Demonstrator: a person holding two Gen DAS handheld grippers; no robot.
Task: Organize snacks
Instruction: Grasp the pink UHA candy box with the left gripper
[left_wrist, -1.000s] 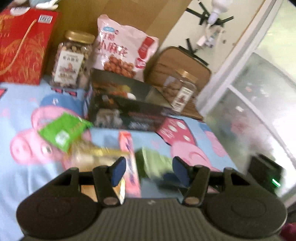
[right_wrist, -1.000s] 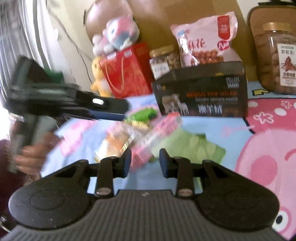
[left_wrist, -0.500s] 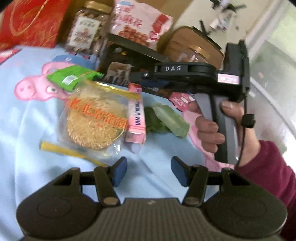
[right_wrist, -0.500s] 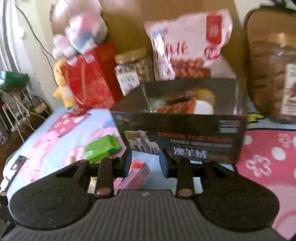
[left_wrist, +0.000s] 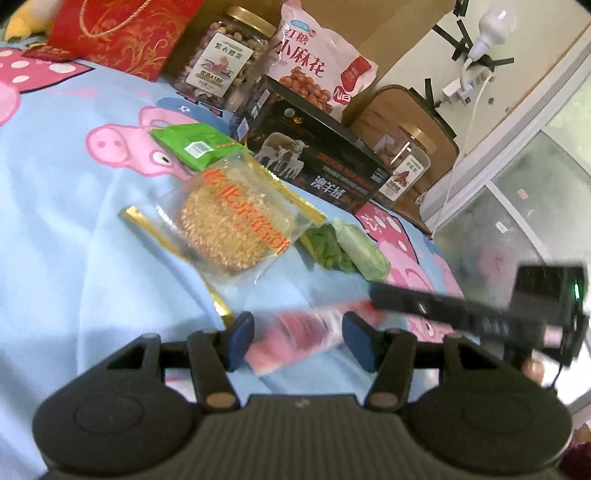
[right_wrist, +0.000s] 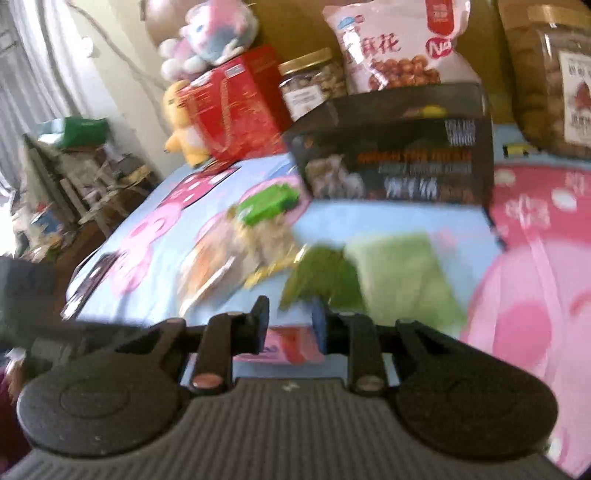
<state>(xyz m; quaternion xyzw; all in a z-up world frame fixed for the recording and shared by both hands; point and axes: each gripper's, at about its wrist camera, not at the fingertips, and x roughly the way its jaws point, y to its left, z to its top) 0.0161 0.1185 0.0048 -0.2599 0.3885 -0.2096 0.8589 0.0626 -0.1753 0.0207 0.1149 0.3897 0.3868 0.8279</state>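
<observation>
Snacks scattered on a blue cartoon-pig sheet (left_wrist: 55, 229). Centre of the left view: clear pack (left_wrist: 236, 218) with a round golden cake and orange lettering; green packet (left_wrist: 194, 146) touching its upper-left corner; pale green wrapped bar (left_wrist: 364, 247) to its right, above the pink pack. Behind these, toward the top: dark box (left_wrist: 325, 162), nut jar (left_wrist: 225, 62), pink bag (left_wrist: 317, 70), red gift bag (left_wrist: 122, 33), and a 2nd jar (left_wrist: 404, 166) at right. Left gripper (left_wrist: 295, 341) at bottom centre: 2 blue pads well apart, blurred pink pack (left_wrist: 295, 339) lying between them, touching neither pad as far as the blur allows. Right gripper (right_wrist: 290, 325) seen in its own view at lower centre: jaws narrow and closing, end of the pink pack (right_wrist: 291, 341) between them; contact with the pads cannot be told through the blur. Same gripper also entering the left view from the right edge as a dark blurred bar (left_wrist: 461, 310). In the right view: dark box (right_wrist: 402, 158) at upper centre, green bar (right_wrist: 402, 273) right of centre, green packet (right_wrist: 267, 203) left of the box, plush toys (right_wrist: 210, 33) at top left.
</observation>
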